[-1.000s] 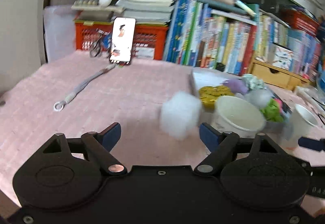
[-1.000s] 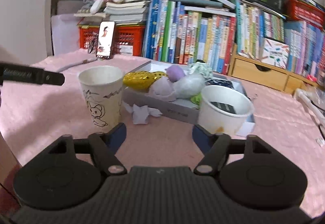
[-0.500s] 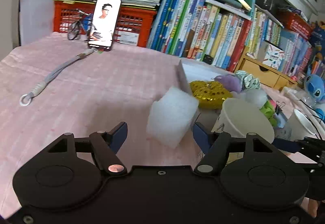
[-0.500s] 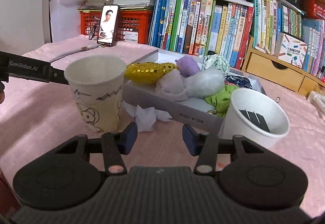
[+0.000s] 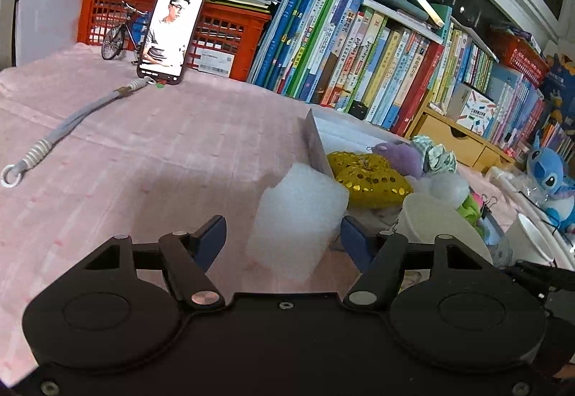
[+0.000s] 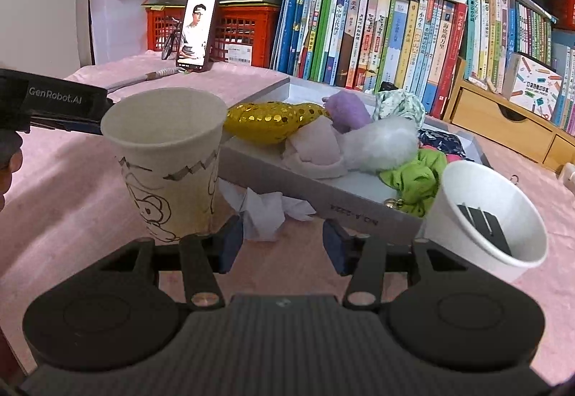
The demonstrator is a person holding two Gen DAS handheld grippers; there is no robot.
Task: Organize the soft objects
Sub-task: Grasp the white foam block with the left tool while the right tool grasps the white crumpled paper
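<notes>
The left gripper (image 5: 283, 234) brackets the white foam block (image 5: 298, 220) on the pink cloth, jaws apart, pads not pressing; the right gripper (image 6: 282, 239), also apart and empty, faces crumpled tissue (image 6: 267, 211) beside the tray (image 6: 323, 191). Step: approaching; next, closing gently on both
</notes>
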